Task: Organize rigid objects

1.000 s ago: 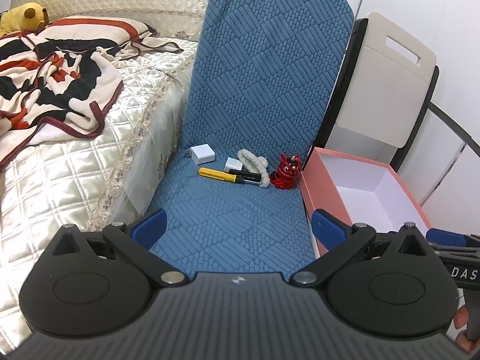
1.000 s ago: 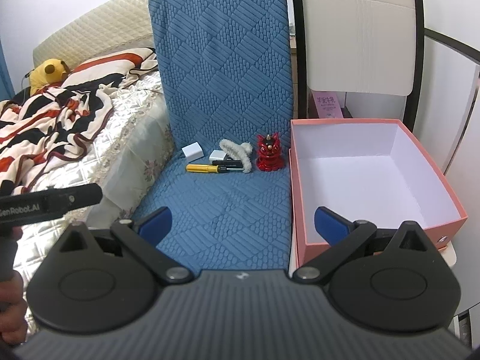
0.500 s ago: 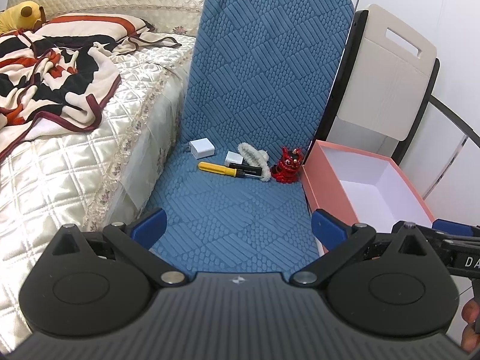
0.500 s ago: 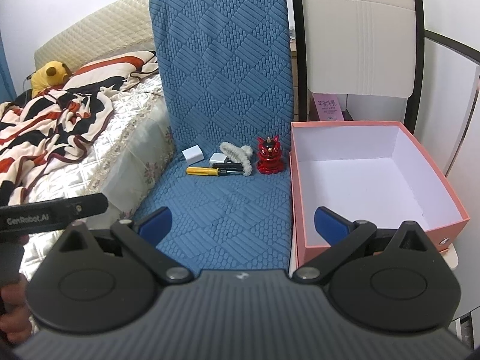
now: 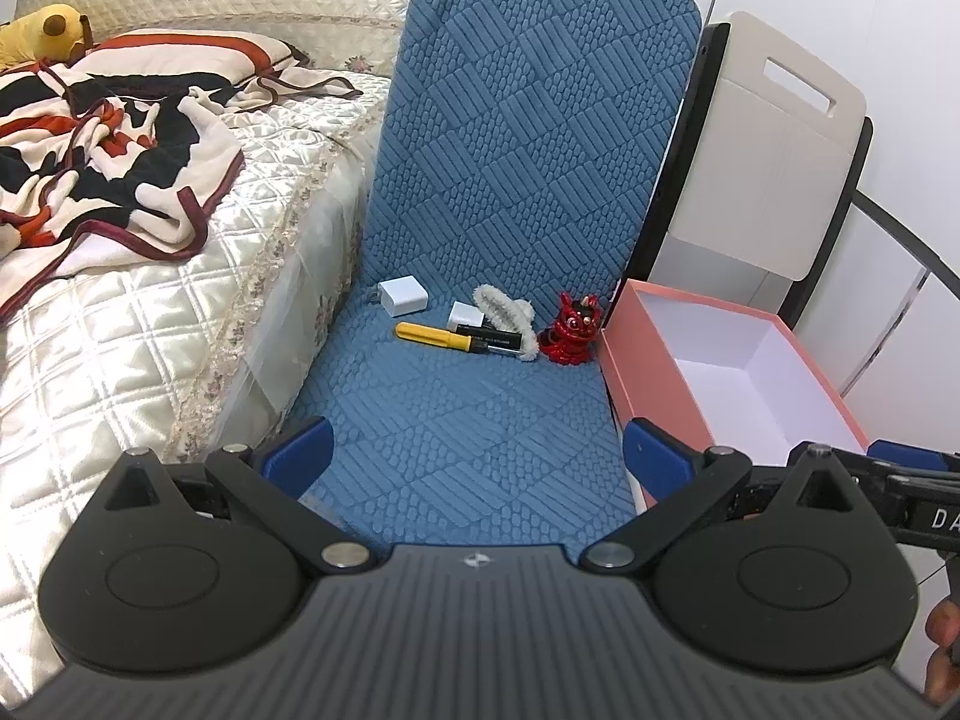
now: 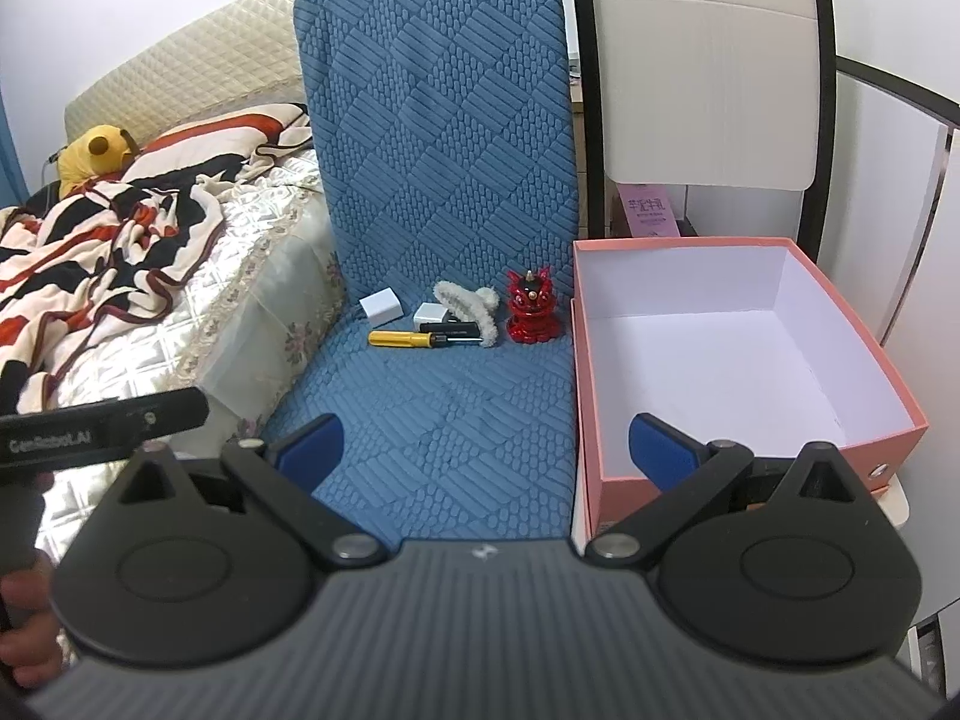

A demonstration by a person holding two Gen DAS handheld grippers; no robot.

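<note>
Small objects lie at the back of a blue padded chair seat (image 5: 468, 420): a white charger cube (image 5: 402, 296), a yellow-handled tool (image 5: 433, 336), a second small white block (image 5: 465, 315), a black tube (image 5: 489, 336), a white fuzzy clip (image 5: 504, 312) and a red lion figurine (image 5: 569, 329). They show too in the right wrist view: the figurine (image 6: 531, 306), the yellow tool (image 6: 401, 338), the cube (image 6: 379, 308). An empty pink box (image 6: 738, 360) stands right of the seat. My left gripper (image 5: 474, 453) and right gripper (image 6: 486, 447) are open, empty, well short of the objects.
A bed (image 5: 120, 324) with a quilted cream cover and a striped blanket (image 5: 102, 162) runs along the left of the chair. A yellow plush toy (image 6: 96, 150) lies at its head. A beige folding chair (image 6: 702, 84) stands behind the box.
My left gripper has drifted right and slightly nearer the chair; the bed has slid left in its view. My right gripper has hardly moved. Both stay open.
</note>
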